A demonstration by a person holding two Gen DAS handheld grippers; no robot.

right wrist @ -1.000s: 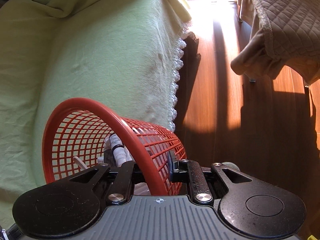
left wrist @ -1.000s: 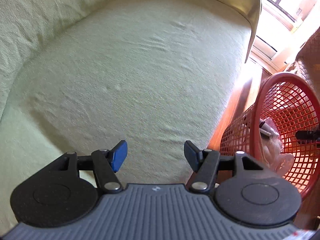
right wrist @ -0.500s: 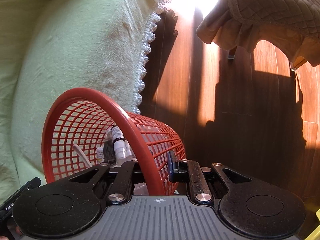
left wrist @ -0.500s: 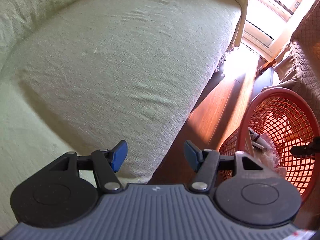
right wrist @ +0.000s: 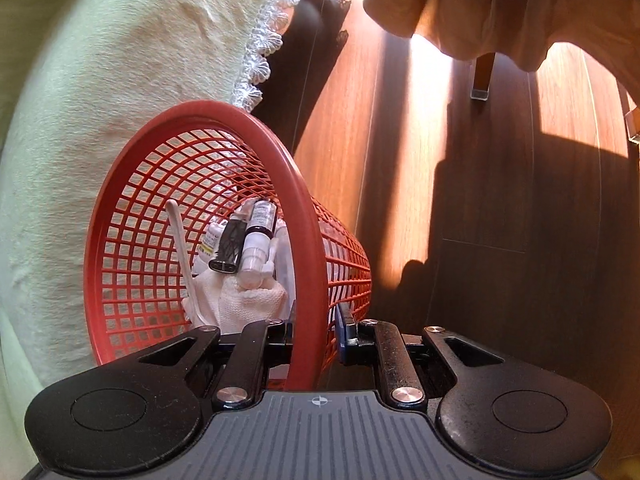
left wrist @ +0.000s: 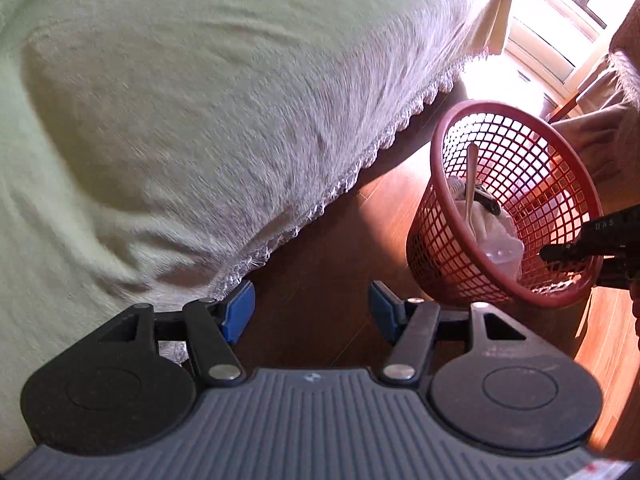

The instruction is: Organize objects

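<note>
basket: a red mesh basket (right wrist: 308, 216) is held tilted above the wooden floor (right wrist: 500, 220), just beside the hanging edge of the green cover (right wrist: 88, 92). It's also seen in the left wrist view (left wrist: 448, 216), off to the right of the left gripper.
contents: a white plastic spoon (right wrist: 182, 248) is leaned against the mesh inside. A small dark-capped bottle (right wrist: 258, 236), a black flat thing (right wrist: 230, 248) and a white knit cloth (right wrist: 248, 304) are piled at the bottom. A few more small bottles are tucked behind; labels can't be read.
right gripper: the right gripper (right wrist: 316, 332) is pinched onto the basket's rim, with one finger inside the basket and the blue-padded one outside against the mesh. The whole basket is carried by that grip.
left gripper: the left gripper (left wrist: 311, 310) is spread partway, blue pads apart, nothing between them. It's pointed down at dark floor next to the lace trim (left wrist: 332, 196) of the cover.
cover: a pale green fabric is draped over a sofa or bed, hard to say which, with a white lace edge.
background: a tan quilted cloth (right wrist: 520, 8) is hung over furniture with a wooden leg (right wrist: 482, 76). Sun patches are thrown across the floor.
</note>
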